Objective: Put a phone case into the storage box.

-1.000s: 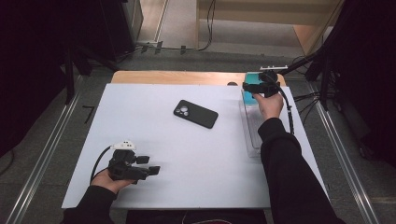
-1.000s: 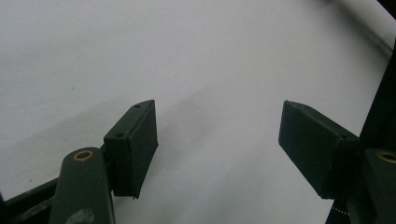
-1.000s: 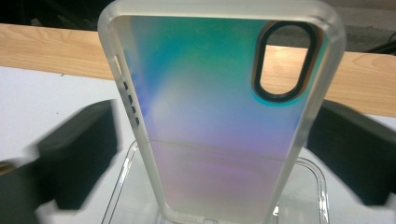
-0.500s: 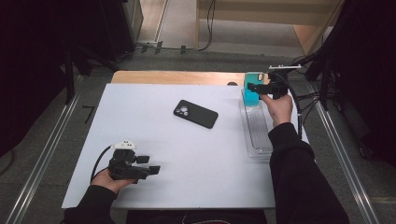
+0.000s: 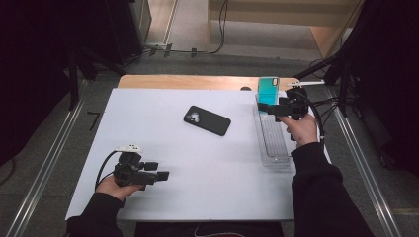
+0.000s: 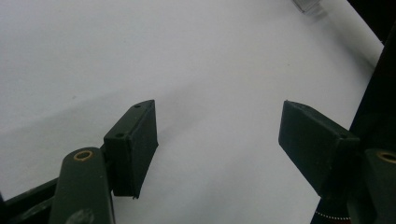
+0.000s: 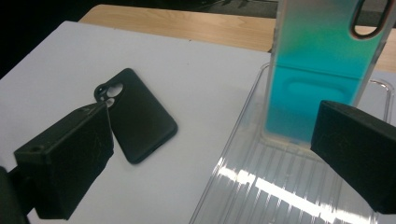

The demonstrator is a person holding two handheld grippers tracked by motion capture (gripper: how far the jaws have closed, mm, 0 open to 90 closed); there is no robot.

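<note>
Right gripper (image 5: 274,109) over far end of clear tray (image 5: 272,148) near tabletop's right edge, jaws spread wide, grasping nothing. Teal case (image 7: 322,70) stands upright in tray's far end, just ahead of jaws. Black phone (image 5: 207,120) flat mid-tabletop, toward far edge. Left gripper (image 5: 160,170) near front-left corner, jaws apart, empty.

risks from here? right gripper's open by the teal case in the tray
1. The teal case stands upright at the far end of the clear tray, unheld; a nudge from the open right gripper could topple it.
2. The tray looks light and may slide.
3. The black phone lies nearby, exposed to a swing.
</note>
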